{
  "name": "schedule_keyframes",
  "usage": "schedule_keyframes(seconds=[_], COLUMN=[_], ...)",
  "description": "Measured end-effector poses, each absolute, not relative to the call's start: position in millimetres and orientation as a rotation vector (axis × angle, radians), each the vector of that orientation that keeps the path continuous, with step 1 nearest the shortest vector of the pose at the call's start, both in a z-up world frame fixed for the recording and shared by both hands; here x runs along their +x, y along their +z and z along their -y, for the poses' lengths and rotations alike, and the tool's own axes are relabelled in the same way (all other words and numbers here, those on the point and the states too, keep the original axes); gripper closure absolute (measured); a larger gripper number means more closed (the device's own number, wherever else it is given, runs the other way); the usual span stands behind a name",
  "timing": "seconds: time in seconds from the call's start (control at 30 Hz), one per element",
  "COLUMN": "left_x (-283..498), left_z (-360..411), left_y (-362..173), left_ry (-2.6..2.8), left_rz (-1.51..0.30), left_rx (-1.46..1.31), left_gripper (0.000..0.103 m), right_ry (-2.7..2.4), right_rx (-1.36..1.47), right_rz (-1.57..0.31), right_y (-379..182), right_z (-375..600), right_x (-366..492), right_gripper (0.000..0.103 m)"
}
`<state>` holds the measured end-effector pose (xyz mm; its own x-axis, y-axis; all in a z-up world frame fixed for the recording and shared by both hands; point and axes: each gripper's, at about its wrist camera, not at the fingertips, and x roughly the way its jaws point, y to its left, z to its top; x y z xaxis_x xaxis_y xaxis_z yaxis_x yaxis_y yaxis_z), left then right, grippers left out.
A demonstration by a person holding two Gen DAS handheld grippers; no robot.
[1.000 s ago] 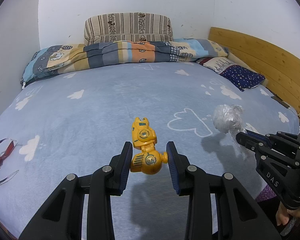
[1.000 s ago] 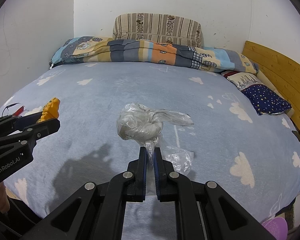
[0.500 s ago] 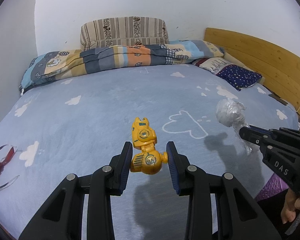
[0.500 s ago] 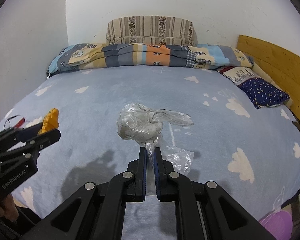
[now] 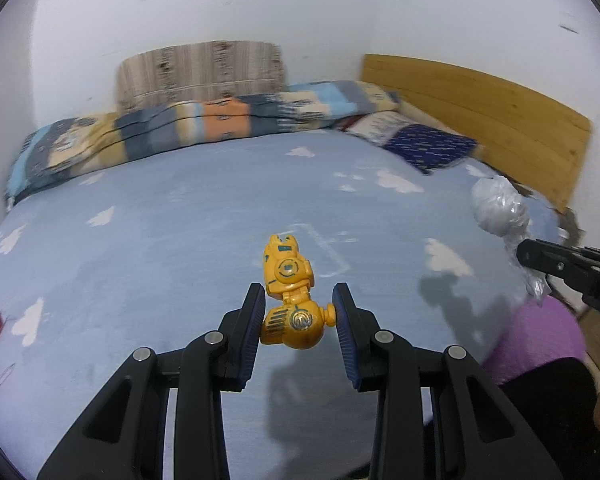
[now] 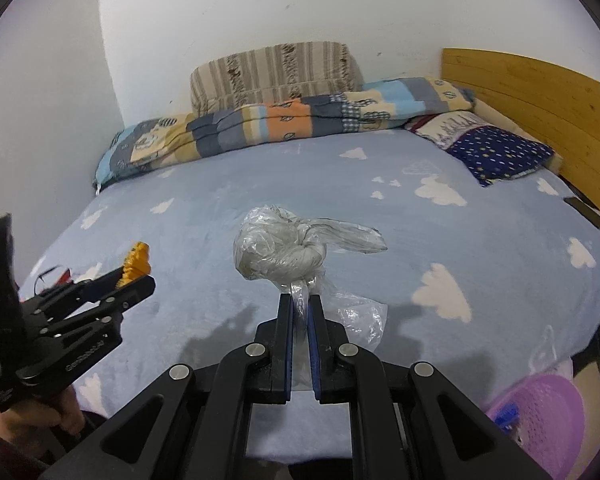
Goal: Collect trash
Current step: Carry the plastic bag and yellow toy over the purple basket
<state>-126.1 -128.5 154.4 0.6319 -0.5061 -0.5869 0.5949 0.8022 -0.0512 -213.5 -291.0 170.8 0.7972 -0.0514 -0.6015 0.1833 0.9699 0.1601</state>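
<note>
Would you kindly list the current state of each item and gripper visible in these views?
Left gripper: shut on the yellow toy, held above the bed.
Yellow toy: clamped at its round base, lifted.
Right gripper: shut on the plastic bag.
Plastic bag: knotted, crumpled, pinched by its neck, lifted.
Purple basket: upright beside the bed, open-topped.
Bed: sheet spread flat, quilt folded.

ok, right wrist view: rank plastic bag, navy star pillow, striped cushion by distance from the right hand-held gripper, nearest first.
1. plastic bag: clamped in the right hand-held gripper, dead ahead.
2. navy star pillow: right, beside the headboard.
3. striped cushion: farthest, against the back wall.
</note>
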Motion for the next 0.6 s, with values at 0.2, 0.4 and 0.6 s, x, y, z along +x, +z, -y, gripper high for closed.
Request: schedule_keyframes(seconds=[0.2, 0.4, 0.6], left_x=[-177, -232, -267], left_z=[193, 264, 316], left_y=[172, 184, 183], left_ry=[-0.853, -1.065, -1.199], left_rz=[-0.618, -0.622, -0.657], left_rx=[0.190, 0.252, 0.302], left_gripper=[0.069, 0.069, 0.069], right_ry=[-0.249, -0.411, -0.505], right_rx=[0.287, 0.397, 0.473], right_rz=[-0.611, -0.607, -0.608], right_y=[183, 175, 165], right_z=[350, 417, 453], right_x=[-284, -366, -417], right_gripper=[0.096, 0.096, 0.096])
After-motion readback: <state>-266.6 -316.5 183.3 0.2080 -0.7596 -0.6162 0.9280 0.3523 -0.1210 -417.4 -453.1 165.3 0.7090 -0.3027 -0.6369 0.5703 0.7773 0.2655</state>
